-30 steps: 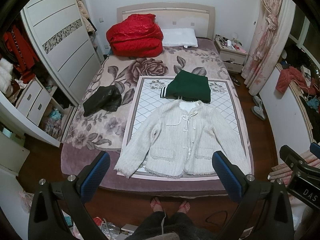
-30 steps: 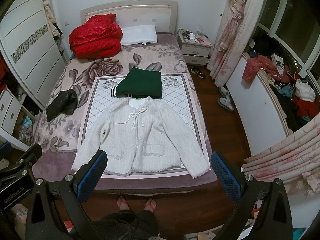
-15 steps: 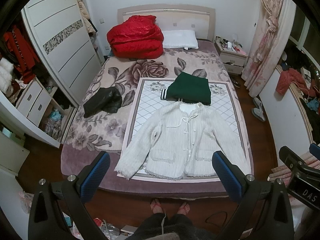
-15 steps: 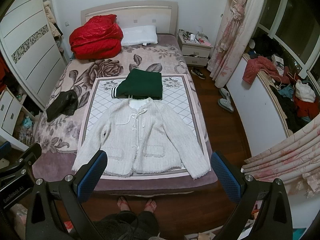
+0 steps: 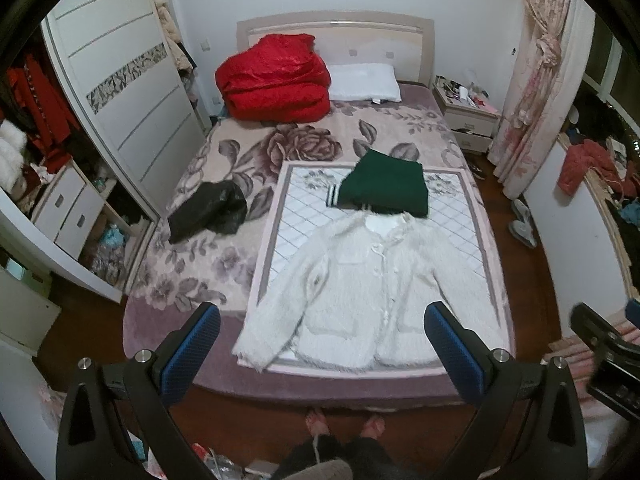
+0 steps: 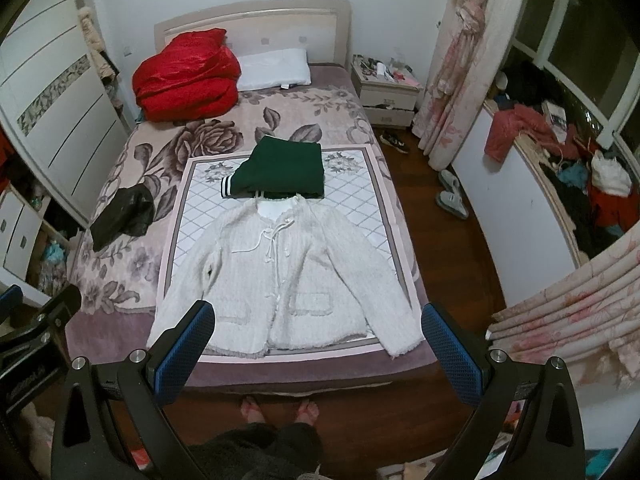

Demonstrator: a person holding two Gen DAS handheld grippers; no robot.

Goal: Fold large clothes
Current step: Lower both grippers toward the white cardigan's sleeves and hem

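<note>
A white fuzzy jacket [image 5: 372, 288] [image 6: 280, 276] lies flat and face up on a quilted mat [image 5: 288, 216] [image 6: 352, 196] at the foot of the bed, sleeves spread to both sides. Just beyond its collar rests a folded dark green garment [image 5: 384, 188] [image 6: 280, 172]. My left gripper [image 5: 320, 332] hangs open, high above the bed's foot edge, holding nothing. My right gripper [image 6: 318, 330] is also open and empty, at a similar height over the jacket's hem.
A black garment [image 5: 208, 212] [image 6: 124, 212] lies on the floral bedspread left of the mat. A red quilt [image 5: 272, 76] and white pillow [image 5: 364, 82] sit at the headboard. Wardrobe [image 5: 120, 92] to the left, nightstand [image 6: 386, 90] and curtains at right. A person's feet [image 6: 280, 404] stand on the wood floor.
Both views shifted slightly downward, so the bed and jacket sit a little higher in frame. The left wrist view is now motion-blurred. Both grippers stay open and the clothes have not moved.
</note>
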